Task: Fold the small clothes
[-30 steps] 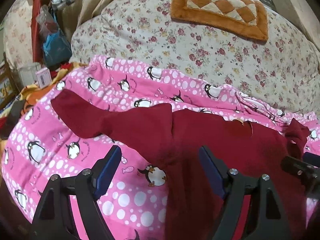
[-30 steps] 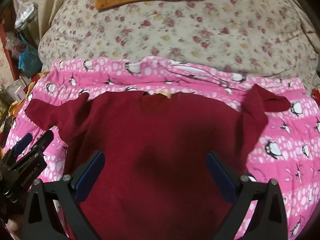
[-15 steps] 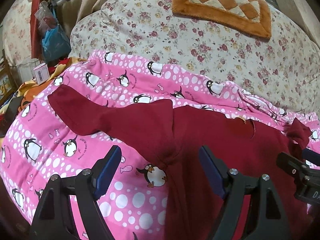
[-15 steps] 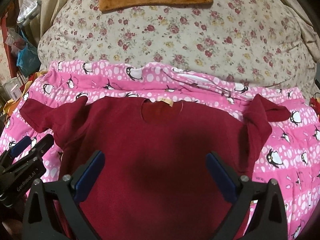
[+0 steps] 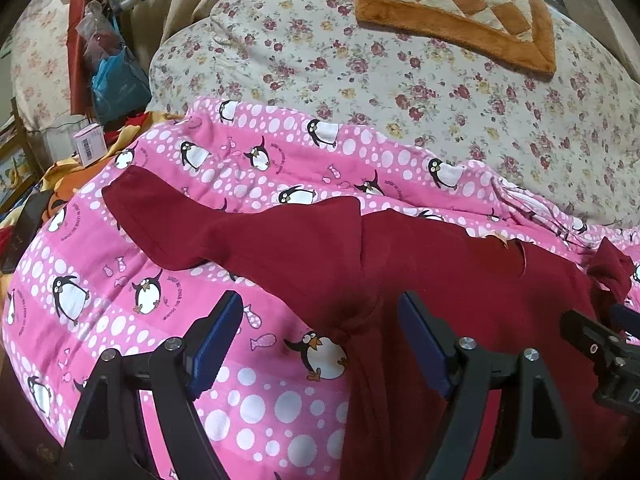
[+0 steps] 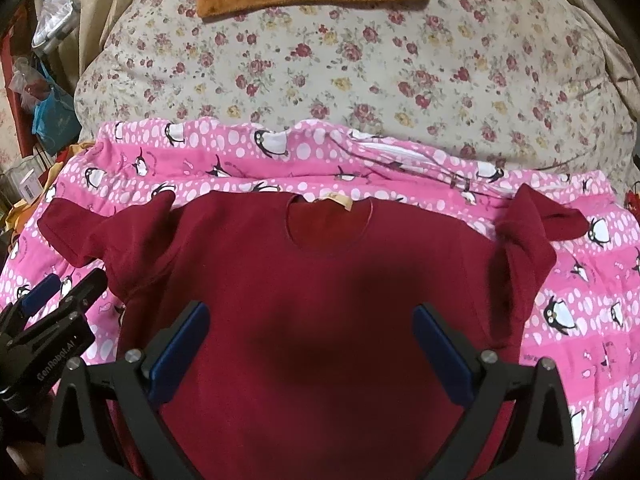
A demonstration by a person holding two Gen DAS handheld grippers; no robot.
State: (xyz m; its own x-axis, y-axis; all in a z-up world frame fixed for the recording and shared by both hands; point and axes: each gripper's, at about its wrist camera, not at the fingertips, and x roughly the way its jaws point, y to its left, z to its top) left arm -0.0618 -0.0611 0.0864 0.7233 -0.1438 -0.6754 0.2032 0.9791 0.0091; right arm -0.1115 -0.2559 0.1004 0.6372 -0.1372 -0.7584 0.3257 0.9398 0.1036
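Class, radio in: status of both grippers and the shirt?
Left gripper open, empty. Right gripper open, empty. Maroon shirt spread on penguin blanket, unfolded; right sleeve crumpled.

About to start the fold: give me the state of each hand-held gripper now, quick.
Left hand-held gripper: open, holding nothing, over the edge of the red shirt.
Right hand-held gripper: open, holding nothing, over the shirt's middle.
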